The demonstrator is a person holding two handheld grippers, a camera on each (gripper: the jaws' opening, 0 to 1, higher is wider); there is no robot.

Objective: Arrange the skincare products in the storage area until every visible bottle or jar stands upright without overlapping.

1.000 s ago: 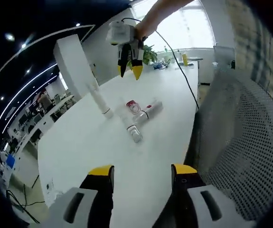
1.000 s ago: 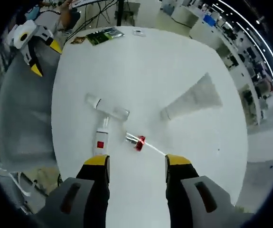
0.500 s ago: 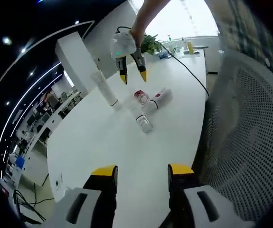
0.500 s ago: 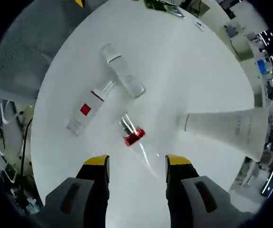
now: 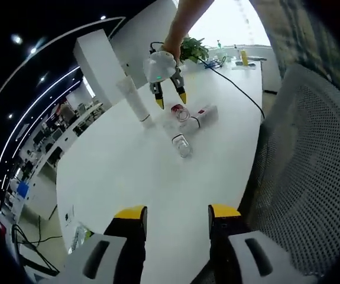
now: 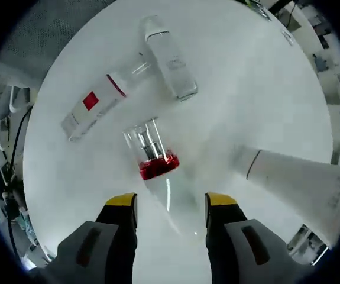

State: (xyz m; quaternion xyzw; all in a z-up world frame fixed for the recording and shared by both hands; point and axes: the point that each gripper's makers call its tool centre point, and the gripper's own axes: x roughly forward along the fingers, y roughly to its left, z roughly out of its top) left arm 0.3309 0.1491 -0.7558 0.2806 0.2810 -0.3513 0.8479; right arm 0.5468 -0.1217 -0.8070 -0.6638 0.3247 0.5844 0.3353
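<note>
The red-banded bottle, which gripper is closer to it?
Right. The right gripper hangs open just above the red-banded bottle, jaws either side of it. The left gripper stays back near the table edge.

In your right gripper view you have four products on the white table. A clear bottle with a red collar [image 6: 152, 155] lies on its side just beyond your jaws. Far left of it, a clear bottle with a red square label [image 6: 99, 100] lies flat, its end meeting a clear bottle with a white cap [image 6: 168, 56], also lying down. To the right stands a tall white tube [image 6: 303, 183], cap down. In your left gripper view that tube [image 5: 135, 102] stands upright, far left of the group.
</note>
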